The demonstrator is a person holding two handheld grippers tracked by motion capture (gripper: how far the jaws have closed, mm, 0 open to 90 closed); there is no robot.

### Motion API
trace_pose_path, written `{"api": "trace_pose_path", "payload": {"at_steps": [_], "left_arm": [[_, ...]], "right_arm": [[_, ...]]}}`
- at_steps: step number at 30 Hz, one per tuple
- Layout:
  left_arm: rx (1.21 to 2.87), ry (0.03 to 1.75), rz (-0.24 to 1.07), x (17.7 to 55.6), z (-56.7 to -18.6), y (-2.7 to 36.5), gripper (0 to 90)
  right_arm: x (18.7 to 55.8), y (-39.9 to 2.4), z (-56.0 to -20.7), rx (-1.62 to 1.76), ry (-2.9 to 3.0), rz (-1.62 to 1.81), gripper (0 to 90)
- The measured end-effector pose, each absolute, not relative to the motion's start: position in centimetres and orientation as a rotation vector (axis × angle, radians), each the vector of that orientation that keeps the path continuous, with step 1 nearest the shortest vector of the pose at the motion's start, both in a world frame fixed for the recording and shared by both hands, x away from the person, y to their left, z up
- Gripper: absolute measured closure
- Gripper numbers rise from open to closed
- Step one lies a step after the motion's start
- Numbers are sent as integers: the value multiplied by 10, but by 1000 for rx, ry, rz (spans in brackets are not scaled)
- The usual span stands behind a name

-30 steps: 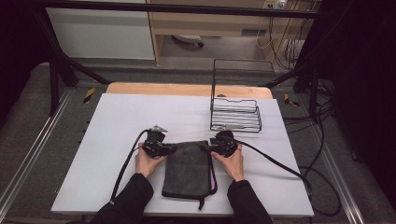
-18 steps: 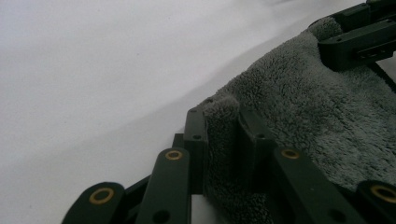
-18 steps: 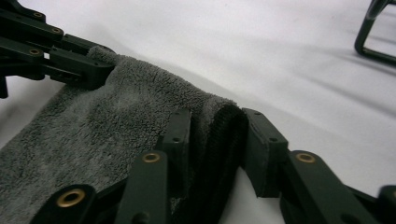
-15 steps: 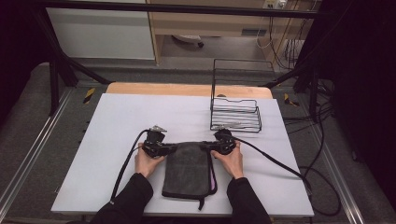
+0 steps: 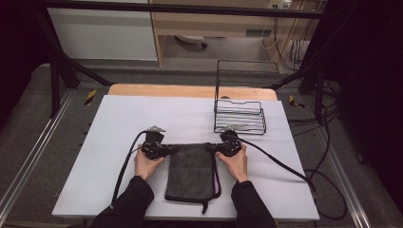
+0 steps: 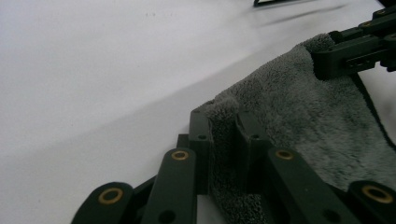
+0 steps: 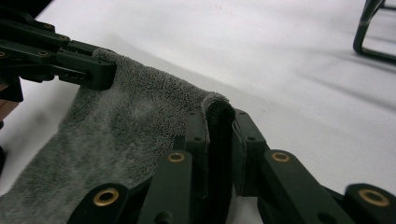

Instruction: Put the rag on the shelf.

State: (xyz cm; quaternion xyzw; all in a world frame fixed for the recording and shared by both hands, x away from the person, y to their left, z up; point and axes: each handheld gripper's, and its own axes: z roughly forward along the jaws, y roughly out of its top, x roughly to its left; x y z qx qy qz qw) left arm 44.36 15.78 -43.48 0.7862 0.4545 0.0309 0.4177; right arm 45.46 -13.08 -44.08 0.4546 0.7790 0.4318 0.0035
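- Grey towel [image 5: 191,172]: a folded, fleecy cloth lying flat on the white table [image 5: 119,123], near the person's edge and between the two hands; a dark edging and a thin pink strip show along its right side, and a small loop hangs from its near edge.
- Left gripper [image 5: 167,150]: lies low at the towel's far left corner. In the left gripper view [image 6: 223,135] the two black jaws pinch a raised fold of the towel corner, with the pile pressed between the pads. Its jaws have just been closing a little further on this fold.
- Right gripper [image 5: 212,148]: lies low at the towel's far right corner. In the right gripper view [image 7: 219,140] the jaws clamp the doubled, dark-edged corner of the towel. These jaws have just been closing, with the cloth between them.
- Left hand [image 5: 148,165] and right hand [image 5: 234,162]: each wraps around its gripper's body, and dark sleeves enter from the bottom of the high view.
- Wire basket [image 5: 239,115]: a black rack with a tall back frame, standing on the table beyond the right gripper, apart from the towel.
- Cables [image 5: 280,164]: trail from each gripper across the table towards the person's side.
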Motion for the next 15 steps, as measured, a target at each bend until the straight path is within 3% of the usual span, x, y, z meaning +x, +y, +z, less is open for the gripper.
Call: {"api": "trace_pose_path", "payload": {"at_steps": [15], "left_arm": [[1896, 1057, 164, 422, -414, 161, 785]], "right_arm": [[429, -136, -417, 1308, 2339, 1501, 798]]}}
